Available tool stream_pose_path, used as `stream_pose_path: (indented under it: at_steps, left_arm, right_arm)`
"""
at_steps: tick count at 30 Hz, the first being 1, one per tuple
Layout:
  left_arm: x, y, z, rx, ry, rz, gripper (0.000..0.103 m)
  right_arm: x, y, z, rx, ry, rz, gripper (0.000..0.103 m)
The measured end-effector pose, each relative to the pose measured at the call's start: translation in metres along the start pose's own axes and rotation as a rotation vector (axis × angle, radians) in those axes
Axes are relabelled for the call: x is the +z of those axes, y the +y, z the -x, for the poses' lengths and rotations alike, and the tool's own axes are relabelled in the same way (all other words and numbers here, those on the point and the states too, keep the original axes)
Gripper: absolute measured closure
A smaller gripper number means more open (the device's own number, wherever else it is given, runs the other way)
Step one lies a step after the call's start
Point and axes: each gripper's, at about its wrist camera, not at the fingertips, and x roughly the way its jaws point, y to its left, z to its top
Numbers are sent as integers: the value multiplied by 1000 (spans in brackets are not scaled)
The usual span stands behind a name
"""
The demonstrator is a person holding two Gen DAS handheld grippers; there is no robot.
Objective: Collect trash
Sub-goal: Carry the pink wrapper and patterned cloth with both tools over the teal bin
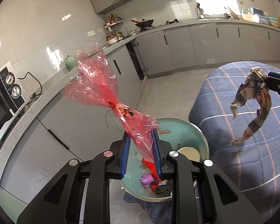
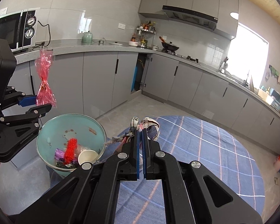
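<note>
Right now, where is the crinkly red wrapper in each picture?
Left wrist view: the red wrapper fills the middle, sticking up from the left gripper.
Right wrist view: it hangs small at the far left, in the left gripper.
Shared landmark: the teal bin, under it in both views.

The left claw covers the middle of the teal bin, and the scraps in its bottom are blurred. Beyond the right claw, the checked rag is half hidden by its fingers. The microwave far left of the left claw is cut by the edge.
</note>
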Motion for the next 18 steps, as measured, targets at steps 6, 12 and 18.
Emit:
stream_pose_path:
  at_steps: [6,12,18]
  left_arm:
    - [-1,17,-9,40,11,28,80]
    - [-3,29,-19,77,26,37,80]
    - [-7,39,-29,98,40,52,80]
  right_arm:
    - [7,12,-9,17,-2,20,100]
    - [15,25,-17,31,-6,35,100]
    - [20,37,-24,46,-8,51,100]
